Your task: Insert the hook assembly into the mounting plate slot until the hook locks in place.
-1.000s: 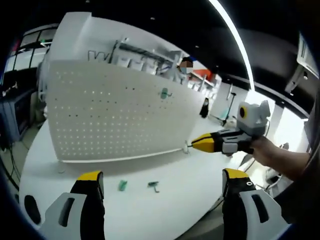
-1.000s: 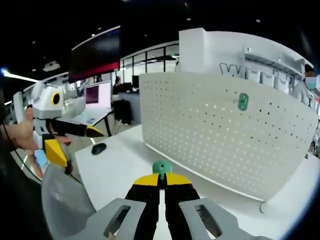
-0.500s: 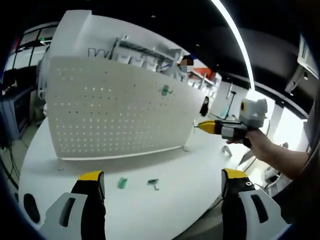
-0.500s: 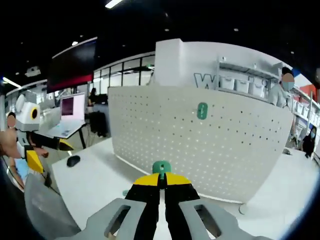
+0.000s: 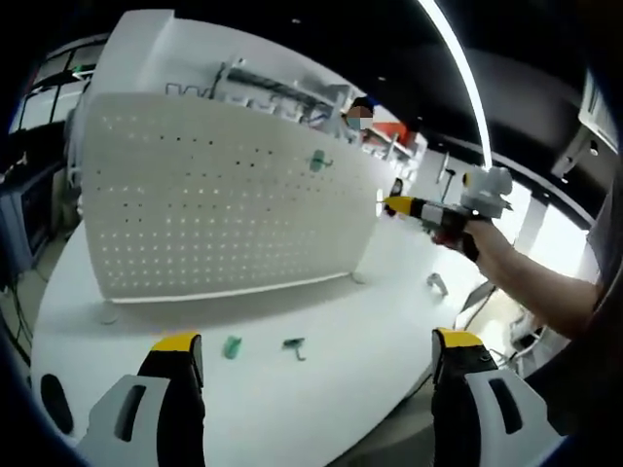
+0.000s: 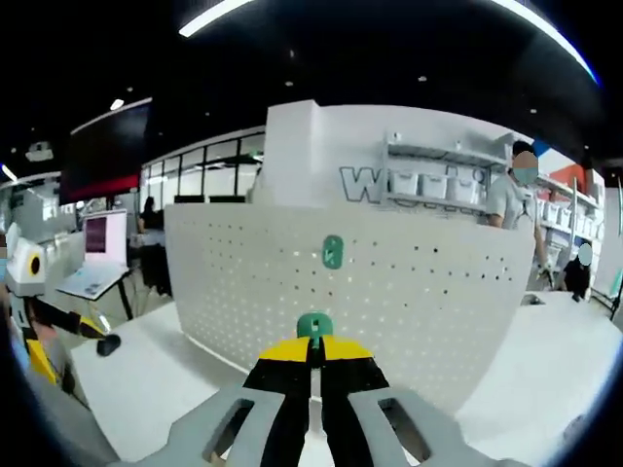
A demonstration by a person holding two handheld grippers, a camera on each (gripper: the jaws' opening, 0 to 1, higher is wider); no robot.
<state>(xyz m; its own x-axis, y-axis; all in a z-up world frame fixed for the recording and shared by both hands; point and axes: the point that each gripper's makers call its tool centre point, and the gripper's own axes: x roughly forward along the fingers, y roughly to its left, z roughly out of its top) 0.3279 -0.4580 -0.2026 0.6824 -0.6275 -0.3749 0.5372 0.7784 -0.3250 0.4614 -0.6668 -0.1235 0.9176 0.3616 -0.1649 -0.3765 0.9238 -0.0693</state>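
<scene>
Your right gripper [image 6: 313, 352] has its jaws clamped on a green hook [image 6: 313, 326], frame centre, before the pegboard [image 6: 409, 292]; wall lettering starts "W". Your left gripper [image 5: 316, 365] has its jaws apart.

Bright, even light is cast by long ceiling strip lights [image 5: 458, 78]; glare is seen at far right windows; the white pegboard [image 6: 389, 292] is softly lit; edges are bent and darkened by fisheye distortion.

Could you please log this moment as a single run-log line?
right gripper: shut on green hook | facing pegboard | mounted hook | left gripper: open | spare hooks on table
</scene>
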